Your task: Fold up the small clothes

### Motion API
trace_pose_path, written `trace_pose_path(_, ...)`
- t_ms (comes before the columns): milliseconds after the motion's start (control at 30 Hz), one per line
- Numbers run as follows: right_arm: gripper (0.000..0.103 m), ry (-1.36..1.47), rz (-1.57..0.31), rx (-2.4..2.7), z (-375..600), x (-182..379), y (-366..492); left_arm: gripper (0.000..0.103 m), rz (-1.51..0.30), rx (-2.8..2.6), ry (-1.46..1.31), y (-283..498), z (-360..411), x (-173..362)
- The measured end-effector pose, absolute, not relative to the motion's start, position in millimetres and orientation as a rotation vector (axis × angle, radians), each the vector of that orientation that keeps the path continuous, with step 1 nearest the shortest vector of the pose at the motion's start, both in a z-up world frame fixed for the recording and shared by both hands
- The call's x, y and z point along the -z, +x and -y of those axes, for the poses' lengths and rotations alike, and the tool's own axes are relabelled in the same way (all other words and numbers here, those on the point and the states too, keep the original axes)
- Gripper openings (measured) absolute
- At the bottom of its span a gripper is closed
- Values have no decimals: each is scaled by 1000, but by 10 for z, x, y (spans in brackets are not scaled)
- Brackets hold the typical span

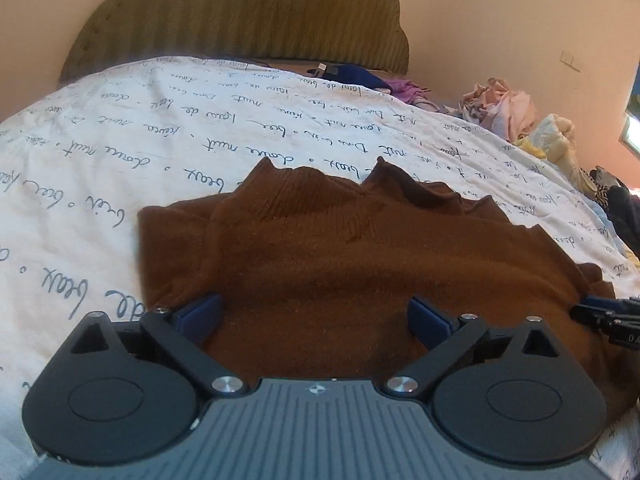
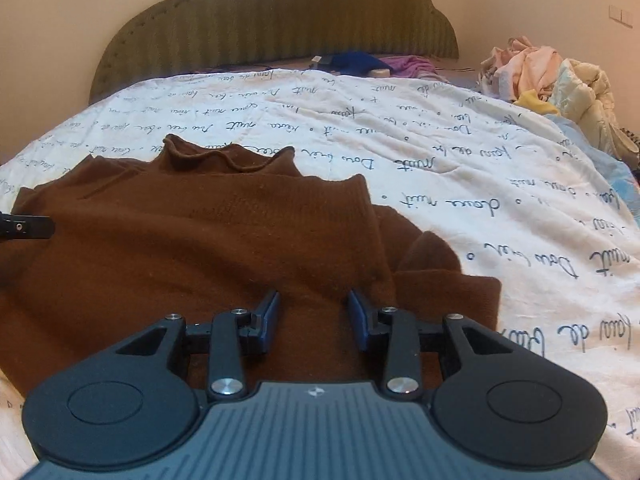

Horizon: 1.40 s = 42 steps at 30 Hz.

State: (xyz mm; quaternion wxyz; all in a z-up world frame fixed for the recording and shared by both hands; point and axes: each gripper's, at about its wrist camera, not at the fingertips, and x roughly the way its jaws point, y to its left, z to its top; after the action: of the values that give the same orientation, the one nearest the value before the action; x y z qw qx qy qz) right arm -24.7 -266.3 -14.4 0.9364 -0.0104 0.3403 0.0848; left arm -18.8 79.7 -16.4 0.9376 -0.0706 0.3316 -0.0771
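Both tongs (image 1: 314, 312) above brown sweater (image 2: 200, 232)

A bed (image 2: 440, 184) is covered by a white quilt (image 1: 120, 152) printed with dark handwritten script. A green, ribbed, scalloped headboard (image 2: 280, 20) is seen at its far edge. A brown knitted sweater (image 2: 200, 240) is spread flat on the quilt near the near edge, its roll collar turned toward the headboard. Blue and purple garments (image 2: 372, 62) are laid at the far edge, just below the headboard. A heap of pale pink, cream and yellow clothes (image 2: 540, 76) is piled at the far right corner.
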Motion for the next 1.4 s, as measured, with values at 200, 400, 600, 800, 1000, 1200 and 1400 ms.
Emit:
trace_pose_path(200, 46, 4, -678, -137, 2566, -34, -599, 100, -699, 126, -141, -502, -875, 70)
trace_pose_path(400, 65, -149, -663, -96, 2370, 241, -949, 103, -691, 102, -29, -778, -820, 176)
trace_pose_path(600, 65, -163, -666, -56, 2344, 246, -1051, 103, -736, 81, -87, -955, -1065, 183)
trace_pose_path(800, 67, -153, -681, -34, 2331, 169, -1119, 103, -734, 88, -145, -1195, -1282, 104)
trace_pose_path(1000, 68, -156, -676, -50, 2236, 2, -1194, 103, -715, 168, -447, -1220, -1645, 37)
trace_pose_path(1200, 80, -135, -628, -134, 1993, -348, -1076, 103, -756, 229, -919, -1015, -2143, 204)
trace_pose_path(1400, 81, -88, -623, -244, 1550, -659, -731, 102, -813, 247, -998, -801, -2153, 211)
